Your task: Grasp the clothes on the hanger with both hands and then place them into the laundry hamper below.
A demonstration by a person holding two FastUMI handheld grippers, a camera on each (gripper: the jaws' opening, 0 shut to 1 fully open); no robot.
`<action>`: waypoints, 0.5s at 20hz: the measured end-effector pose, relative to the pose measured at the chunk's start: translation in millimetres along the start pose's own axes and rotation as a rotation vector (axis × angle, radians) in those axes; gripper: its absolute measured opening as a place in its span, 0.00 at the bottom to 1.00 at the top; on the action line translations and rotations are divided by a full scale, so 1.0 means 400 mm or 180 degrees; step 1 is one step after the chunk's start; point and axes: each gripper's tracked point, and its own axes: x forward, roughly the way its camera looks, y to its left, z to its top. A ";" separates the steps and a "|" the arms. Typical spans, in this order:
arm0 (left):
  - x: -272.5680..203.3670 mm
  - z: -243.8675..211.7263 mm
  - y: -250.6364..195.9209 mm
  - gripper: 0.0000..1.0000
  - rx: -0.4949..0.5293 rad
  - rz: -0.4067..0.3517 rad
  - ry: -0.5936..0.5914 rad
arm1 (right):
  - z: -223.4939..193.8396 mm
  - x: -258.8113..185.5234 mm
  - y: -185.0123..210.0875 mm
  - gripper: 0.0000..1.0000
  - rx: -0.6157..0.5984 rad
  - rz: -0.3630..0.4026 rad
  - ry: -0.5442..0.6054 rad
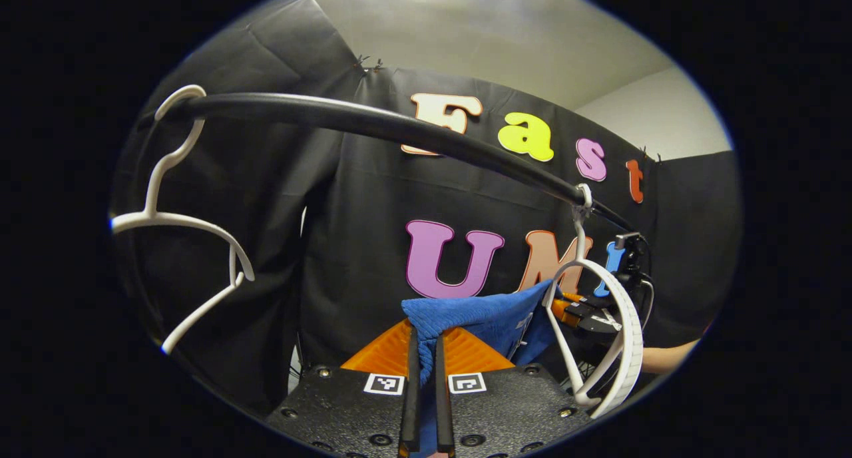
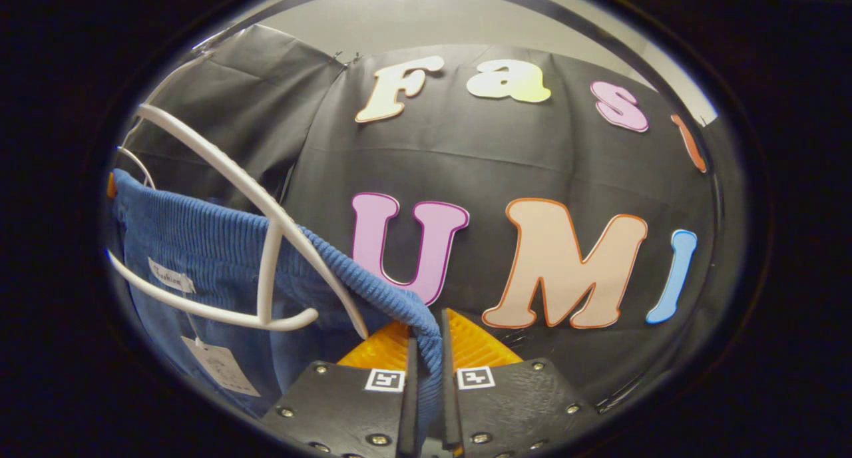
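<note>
A blue ribbed garment (image 1: 482, 321) hangs off a white hanger (image 1: 622, 331) hooked on a black rail (image 1: 399, 128). My left gripper (image 1: 426, 351) is shut on the garment's upper edge, the cloth pinched between both fingers. Beyond the hanger, the other gripper (image 1: 589, 315) and the hand holding it show at the right. In the right gripper view the same garment (image 2: 200, 258), with a sewn label and a paper tag (image 2: 219, 368), drapes leftward behind the white hanger (image 2: 266, 245). My right gripper (image 2: 429, 358) is shut on the garment's ribbed corner.
A second, bare white hanger (image 1: 193, 225) hangs on the rail at the left in the left gripper view. The black cloth wall (image 1: 373, 245) stands close behind. The same black cloth wall (image 2: 532, 165) backs the right gripper view.
</note>
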 end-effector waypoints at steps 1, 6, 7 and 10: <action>-0.001 0.002 -0.002 0.10 -0.0036 -0.0026 -0.0026 | -0.010 0.002 0.001 0.15 0.0030 0.0031 0.0030; -0.024 0.000 -0.010 0.10 -0.0042 -0.0174 -0.0015 | -0.019 0.022 0.005 0.15 0.0139 0.0141 0.0105; -0.024 -0.001 -0.012 0.10 -0.0003 -0.0181 -0.0006 | -0.024 0.021 0.006 0.15 0.0119 0.0141 0.0109; -0.014 0.003 -0.009 0.10 -0.0023 -0.0189 -0.0009 | -0.040 0.028 0.018 0.15 0.0167 0.0151 0.0119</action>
